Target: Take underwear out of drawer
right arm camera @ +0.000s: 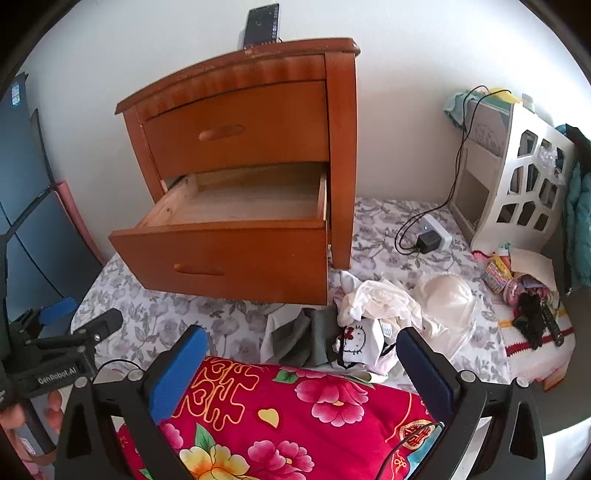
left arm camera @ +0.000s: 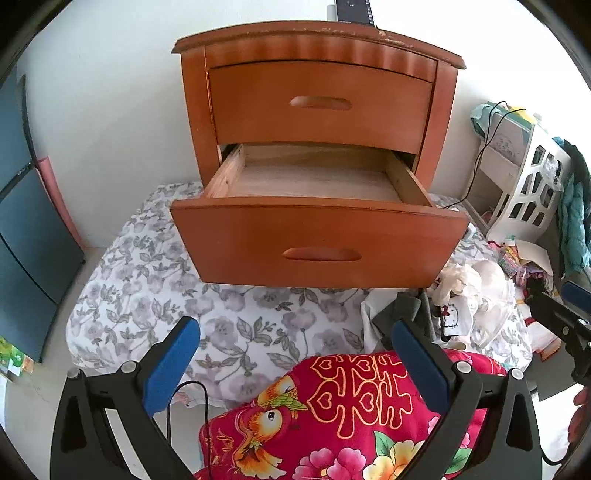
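A wooden nightstand stands on a floral sheet. Its lower drawer is pulled out, and the part of its inside that shows holds nothing. A pile of underwear lies on the sheet to the right of the drawer: white and cream pieces, a grey one, a cartoon-cat print. My left gripper is open and hangs below the drawer front. My right gripper is open just in front of the pile. Neither holds anything.
A red flowered quilt lies beneath both grippers. A white lattice rack stands at the right, with a charger and cable on the sheet beside it. Blue panels line the left. A black device sits on the nightstand.
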Demonstrator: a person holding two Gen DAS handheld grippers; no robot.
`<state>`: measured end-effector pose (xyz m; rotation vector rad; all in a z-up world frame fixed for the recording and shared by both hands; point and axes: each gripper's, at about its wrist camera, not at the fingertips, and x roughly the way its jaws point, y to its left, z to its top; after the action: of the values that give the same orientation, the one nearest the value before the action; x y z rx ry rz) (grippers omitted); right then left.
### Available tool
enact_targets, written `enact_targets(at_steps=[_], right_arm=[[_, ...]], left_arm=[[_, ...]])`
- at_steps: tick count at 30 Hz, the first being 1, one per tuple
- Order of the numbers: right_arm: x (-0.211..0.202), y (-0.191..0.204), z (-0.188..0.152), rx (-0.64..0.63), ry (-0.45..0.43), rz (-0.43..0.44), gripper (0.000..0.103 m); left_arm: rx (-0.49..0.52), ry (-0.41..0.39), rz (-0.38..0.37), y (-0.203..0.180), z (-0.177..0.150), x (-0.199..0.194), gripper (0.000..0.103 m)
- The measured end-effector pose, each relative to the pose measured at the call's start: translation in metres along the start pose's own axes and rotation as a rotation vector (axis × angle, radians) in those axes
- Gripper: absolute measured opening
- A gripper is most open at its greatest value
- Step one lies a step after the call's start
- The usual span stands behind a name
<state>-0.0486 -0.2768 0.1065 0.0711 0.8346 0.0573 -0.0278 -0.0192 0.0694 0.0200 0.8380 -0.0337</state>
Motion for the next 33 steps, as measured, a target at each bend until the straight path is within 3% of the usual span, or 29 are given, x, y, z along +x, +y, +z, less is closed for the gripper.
enact_targets(at_steps=[9,33], right_arm=[[-0.013,0.003,0.003,-0.011,-0.023,-0.006,0.103],[-0.006,-0.002,0.0,0.002,-0.01,-0.036,0.103]], left_arm=[[0.004,-0.011,0.003,-0.003,0.001,-0.013,0.103],[-0.004,0.013,-0.039,-0.002,-0.003,-0.005,0.103]])
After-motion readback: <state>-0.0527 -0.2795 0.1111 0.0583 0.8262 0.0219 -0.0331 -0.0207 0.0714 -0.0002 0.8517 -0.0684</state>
